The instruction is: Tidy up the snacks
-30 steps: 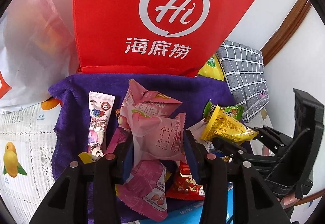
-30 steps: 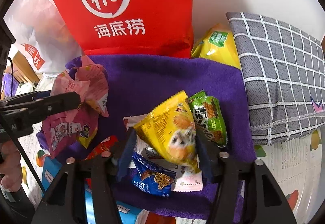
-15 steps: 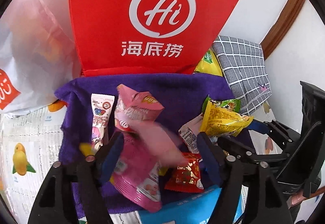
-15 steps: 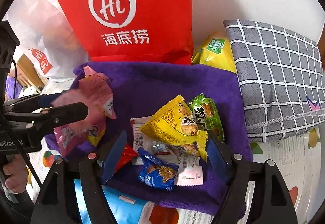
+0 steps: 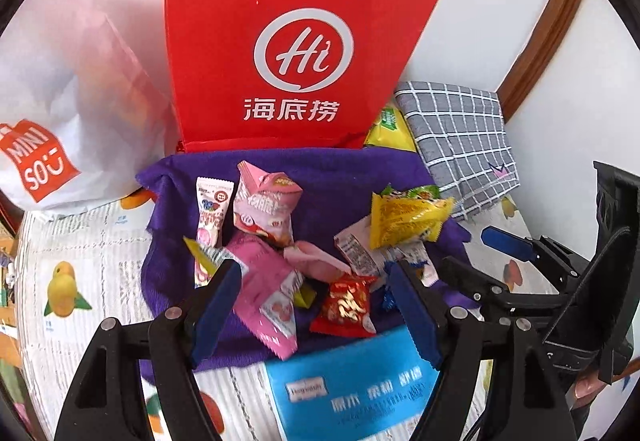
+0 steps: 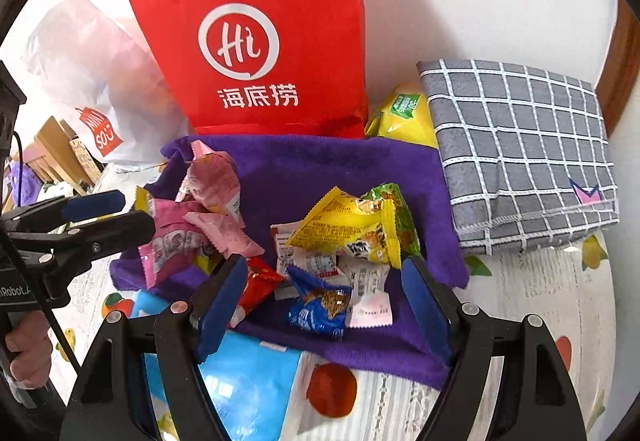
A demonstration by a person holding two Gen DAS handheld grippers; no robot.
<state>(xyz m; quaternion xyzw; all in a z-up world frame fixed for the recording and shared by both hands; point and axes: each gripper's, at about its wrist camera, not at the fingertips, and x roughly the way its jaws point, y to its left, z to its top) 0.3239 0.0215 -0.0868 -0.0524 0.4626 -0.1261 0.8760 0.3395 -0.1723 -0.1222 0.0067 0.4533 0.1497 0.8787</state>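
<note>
A purple cloth (image 5: 332, 177) (image 6: 328, 165) holds a heap of snack packets. On its left lie several pink packets (image 5: 264, 201) (image 6: 212, 185); on its right a yellow packet (image 5: 404, 221) (image 6: 344, 225) rests over a green one (image 6: 396, 201). A red packet (image 5: 348, 301) (image 6: 260, 281) and a blue packet (image 6: 320, 309) lie at the front. My left gripper (image 5: 316, 305) is open and empty, just in front of the pink pile. My right gripper (image 6: 324, 305) is open and empty, around the blue packet without touching it.
A red "Hi" bag (image 5: 296, 41) (image 6: 256, 41) stands behind the cloth, with a white Miniso bag (image 5: 60, 101) to its left. A grey checked cloth (image 6: 520, 153) and a yellow pouch (image 6: 404, 113) lie to the right. A blue box (image 5: 360, 393) lies in front.
Both grippers opened and drew back. The left let go of a pink packet, the right let go of the yellow packet; both packets now lie on the purple cloth.
</note>
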